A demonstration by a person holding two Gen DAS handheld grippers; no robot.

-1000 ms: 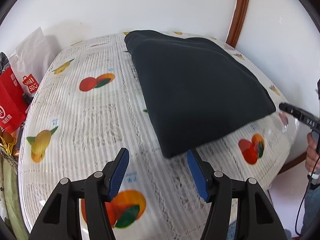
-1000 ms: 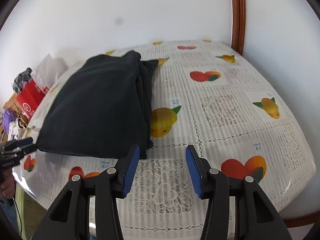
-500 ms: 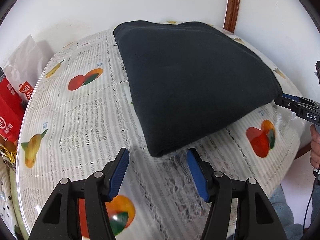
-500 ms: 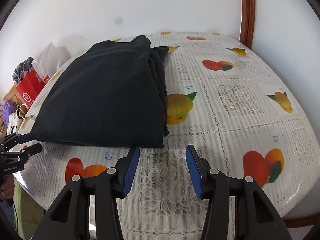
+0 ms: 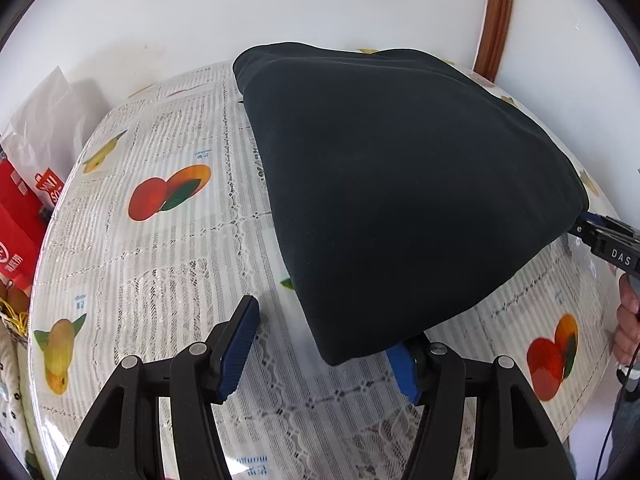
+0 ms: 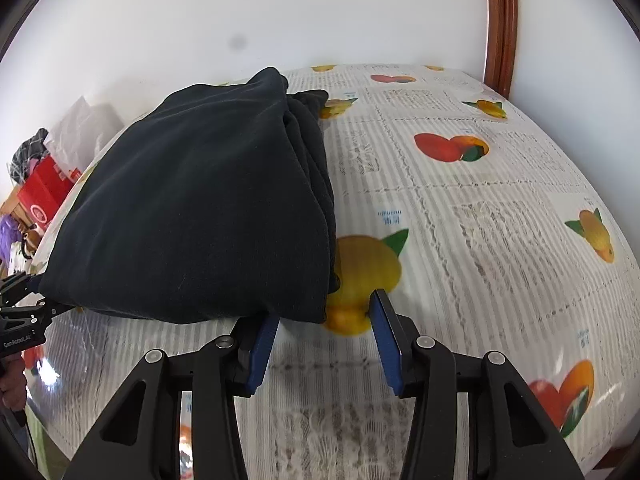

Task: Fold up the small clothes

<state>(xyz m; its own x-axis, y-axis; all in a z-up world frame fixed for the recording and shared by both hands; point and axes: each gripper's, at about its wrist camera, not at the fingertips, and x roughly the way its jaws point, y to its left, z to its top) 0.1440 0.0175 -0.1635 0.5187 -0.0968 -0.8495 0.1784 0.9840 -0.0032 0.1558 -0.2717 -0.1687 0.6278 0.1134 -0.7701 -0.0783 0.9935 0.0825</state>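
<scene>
While both grippers sit low at the near edge of the table, a dark folded garment [image 5: 400,184] lies on the fruit-printed tablecloth [image 5: 168,264], covering much of the side nearer the wall. It is navy to almost black, soft and matte like fleece, and folded into a thick, roughly rectangular bundle. Its top face is smooth, with only faint creases. From the right wrist view the garment [image 6: 192,216] shows several stacked layers along its right-hand edge, bunched and slightly wavy, with one fold poking out at the far corner.

The left gripper [image 5: 320,354] has its jaws spread wide, astride the near corner of the bundle. The left blue pad stands clear on the cloth, and the right one is partly hidden under the hanging edge of the fabric. It is not gripping anything.

The right gripper [image 6: 320,344] is also wide apart, at the other near corner. Its left pad is tucked just under the garment's edge, and its right pad stands over a printed yellow fruit [image 6: 360,276] on the tablecloth.

A red bag [image 5: 20,220] and a white plastic bag [image 5: 44,120] sit off the table's left side, against the white wall [image 5: 280,4].
</scene>
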